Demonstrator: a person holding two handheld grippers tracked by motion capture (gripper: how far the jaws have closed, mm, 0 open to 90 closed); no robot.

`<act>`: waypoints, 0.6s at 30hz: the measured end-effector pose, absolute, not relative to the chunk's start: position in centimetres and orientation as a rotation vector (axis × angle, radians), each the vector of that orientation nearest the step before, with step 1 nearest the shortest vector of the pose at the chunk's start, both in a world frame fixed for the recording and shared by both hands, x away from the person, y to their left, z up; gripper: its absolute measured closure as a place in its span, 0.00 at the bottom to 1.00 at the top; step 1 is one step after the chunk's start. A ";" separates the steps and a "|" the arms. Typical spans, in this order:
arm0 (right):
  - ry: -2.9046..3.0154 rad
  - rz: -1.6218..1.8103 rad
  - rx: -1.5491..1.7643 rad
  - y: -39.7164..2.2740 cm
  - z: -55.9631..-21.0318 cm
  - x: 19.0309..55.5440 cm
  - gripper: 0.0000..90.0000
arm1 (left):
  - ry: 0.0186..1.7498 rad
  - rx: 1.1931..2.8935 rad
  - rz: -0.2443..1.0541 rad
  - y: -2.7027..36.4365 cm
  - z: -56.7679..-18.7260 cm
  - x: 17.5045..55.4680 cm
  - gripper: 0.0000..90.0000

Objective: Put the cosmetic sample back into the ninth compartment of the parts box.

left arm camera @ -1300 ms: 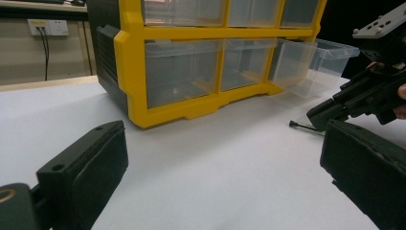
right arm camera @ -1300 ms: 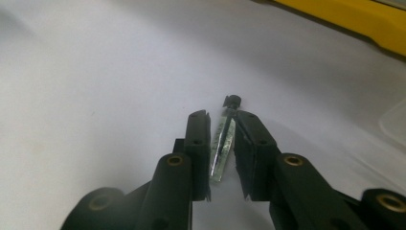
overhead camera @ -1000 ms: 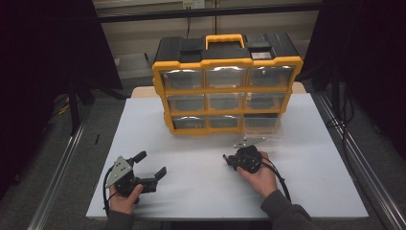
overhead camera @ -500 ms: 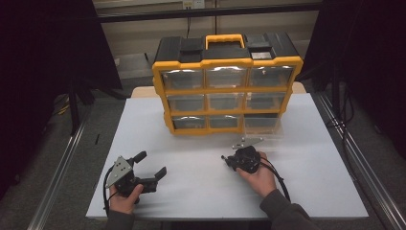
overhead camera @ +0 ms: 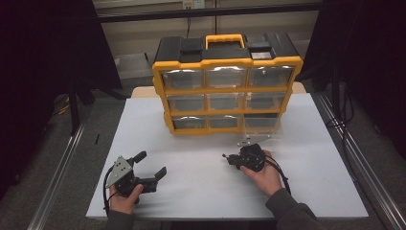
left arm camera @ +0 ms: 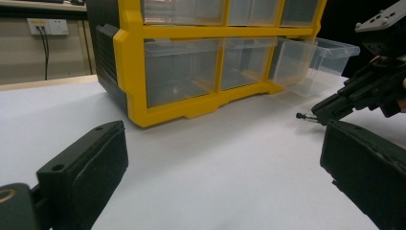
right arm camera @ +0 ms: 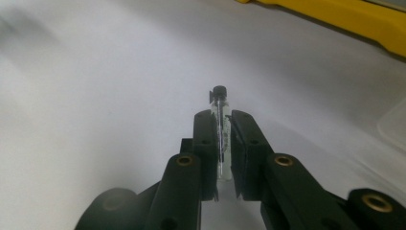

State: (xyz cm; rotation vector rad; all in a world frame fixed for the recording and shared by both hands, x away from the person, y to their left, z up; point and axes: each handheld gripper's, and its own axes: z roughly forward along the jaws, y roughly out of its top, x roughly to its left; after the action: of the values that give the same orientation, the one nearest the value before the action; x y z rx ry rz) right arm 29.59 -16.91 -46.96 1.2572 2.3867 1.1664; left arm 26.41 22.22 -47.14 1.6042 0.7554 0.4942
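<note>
Fingers of the right gripper (right arm camera: pixel 221 143) are clamped on a small clear glass vial (right arm camera: pixel 221 125) with a black cap, held just above the white surface (overhead camera: pixel 201 191) toward its near right, in front of the yellow drawer organizer (overhead camera: pixel 227 88). Compared with a second ago, this gripper has shifted slightly toward the organizer, whose bottom-right clear drawer (overhead camera: pixel 261 125) is pulled out. The left gripper (overhead camera: pixel 151 167), near the front-left corner, has not moved; its fingers stand wide open, holding nothing.
</note>
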 end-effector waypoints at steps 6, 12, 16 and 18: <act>2.398 1.201 1.233 -17.5 -46.2 29.4 0.91 | 0.756 1.616 0.506 22.3 -47.1 26.4 0.03; 2.402 1.227 1.197 -17.8 -45.2 29.3 0.91 | 0.758 1.604 0.500 22.2 -47.1 26.4 0.03; 2.408 1.225 1.200 -18.0 -44.9 29.2 0.91 | 0.757 1.607 0.496 22.2 -47.1 26.4 0.03; 2.415 1.238 1.197 -18.0 -44.8 29.2 0.91 | 0.752 1.618 0.507 22.3 -47.1 26.4 0.03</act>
State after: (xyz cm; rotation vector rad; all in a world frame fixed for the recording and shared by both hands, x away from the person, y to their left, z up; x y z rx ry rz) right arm 29.23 -18.00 -44.77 1.1965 2.4155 1.2382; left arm 26.41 22.30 -47.10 1.6182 0.7522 0.5072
